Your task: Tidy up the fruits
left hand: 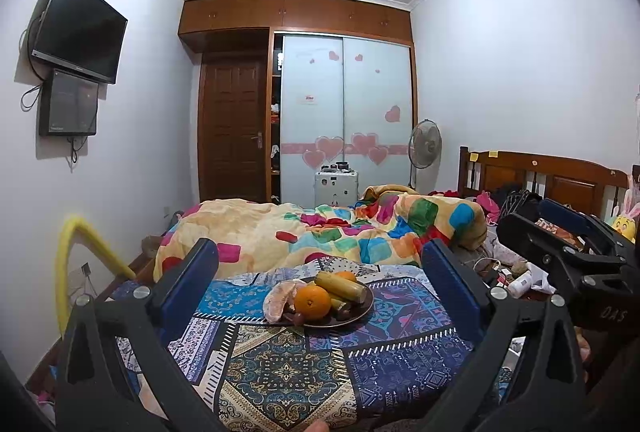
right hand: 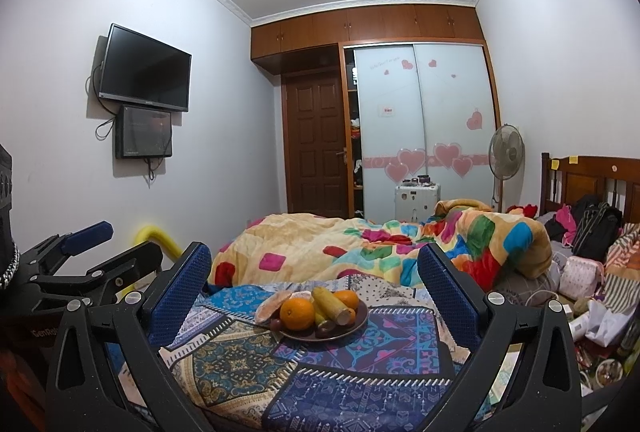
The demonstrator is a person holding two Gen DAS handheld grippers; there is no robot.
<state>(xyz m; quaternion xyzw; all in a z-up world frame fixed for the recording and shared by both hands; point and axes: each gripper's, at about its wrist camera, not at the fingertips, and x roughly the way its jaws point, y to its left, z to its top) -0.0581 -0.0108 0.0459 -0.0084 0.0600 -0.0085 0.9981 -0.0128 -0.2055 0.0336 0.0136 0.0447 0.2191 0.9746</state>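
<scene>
Presently, items as they lie:

- Left gripper (left hand: pixel 318 268): jaws spread wide, nothing between them, touching nothing; held level and aimed at the fruit, which sits framed between the two blue pads (left hand: pixel 191 282). It shows again in the right wrist view, at that frame's left edge.
- Right gripper (right hand: pixel 314 270): likewise wide apart and empty, hovering short of the fruit and pointed at it. Both tools are well apart from the pile, so neither bears on any piece.
- Plate (right hand: pixel 358 320): dark, round, resting flat on the patchwork cloth (left hand: pixel 280 372). It gathers all the fruit in one heap, which would keep round pieces from rolling off the soft bed.
- Orange (left hand: pixel 313 303): front of the plate, nearest the grippers; a second orange (left hand: pixel 345 276) lies at the back.
- Peeled citrus (left hand: pixel 280 298): pale, on the plate's left edge, leaning on the front orange.
- Long yellow piece (left hand: pixel 344 288): lying slantwise across the heap; its kind cannot be told.
- Small dark fruits (right hand: pixel 325 329): tucked low along the plate's near rim.
- Judgement: fruit piled on one plate fits either a heap awaiting sorting or a finished gathering.
- Quilt (left hand: pixel 280 228): bunched beyond the plate.
</scene>
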